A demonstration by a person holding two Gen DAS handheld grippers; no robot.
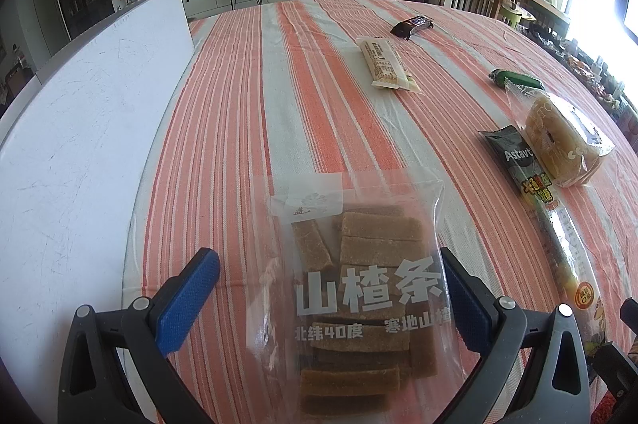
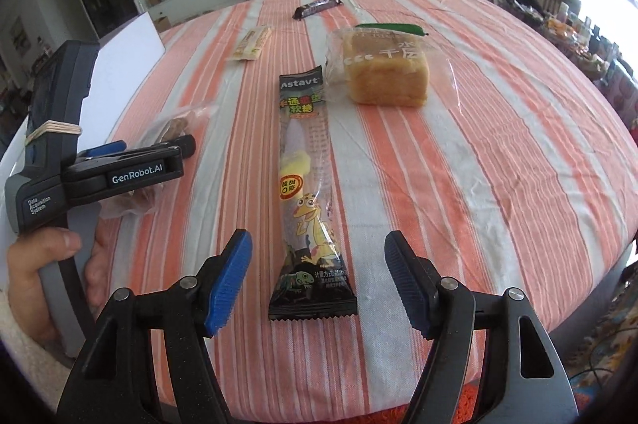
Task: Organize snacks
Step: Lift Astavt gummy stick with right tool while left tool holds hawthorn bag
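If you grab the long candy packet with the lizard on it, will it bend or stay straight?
The candy packet is a long, thin plastic wrapper lying flat on the striped cloth, so it would probably droop at the ends if pinched in the middle. It looks light. The shiny film may be a bit slippery, though the right hand-held gripper has ridged pads.

Six wrapped snacks lie on the striped cloth: hawthorn strips bag (image 1: 355, 288), gummy stick (image 2: 309, 192), layered bread (image 2: 384, 67), cracker pack (image 1: 384, 65), dark bar (image 1: 411, 25), green tube (image 1: 516, 79).
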